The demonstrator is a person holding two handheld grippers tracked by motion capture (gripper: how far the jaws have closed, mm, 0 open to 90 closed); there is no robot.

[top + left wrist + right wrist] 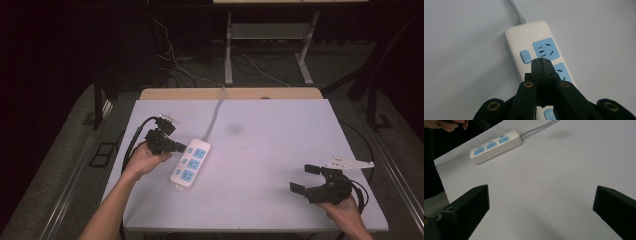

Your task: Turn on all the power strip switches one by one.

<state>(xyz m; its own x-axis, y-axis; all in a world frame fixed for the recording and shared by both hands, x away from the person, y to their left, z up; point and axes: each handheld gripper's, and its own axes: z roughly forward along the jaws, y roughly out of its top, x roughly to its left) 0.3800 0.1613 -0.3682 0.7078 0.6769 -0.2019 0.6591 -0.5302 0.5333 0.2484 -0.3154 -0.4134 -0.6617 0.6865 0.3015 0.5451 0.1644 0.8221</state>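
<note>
A white power strip (pixel 191 162) with blue sockets lies on the left part of the white table; its grey cable (pixel 215 112) runs off toward the far edge. My left gripper (pixel 181 147) hovers at the strip's far end, jaws pressed together with nothing between them. In the left gripper view the tips (pixel 541 60) sit just over the strip (pixel 531 35), between a blue switch (pixel 525 56) and the first socket (pixel 545 48). My right gripper (pixel 305 178) rests near the table's front right, jaws wide apart and empty. The right gripper view shows the strip (pixel 496 146) far off at upper left.
The table (pixel 270 145) has bare white surface through the middle and right. Its edges drop to a dark floor with cables and a metal frame (pixel 270 45) behind. A faint dark smudge (pixel 234 129) marks the tabletop near the cable.
</note>
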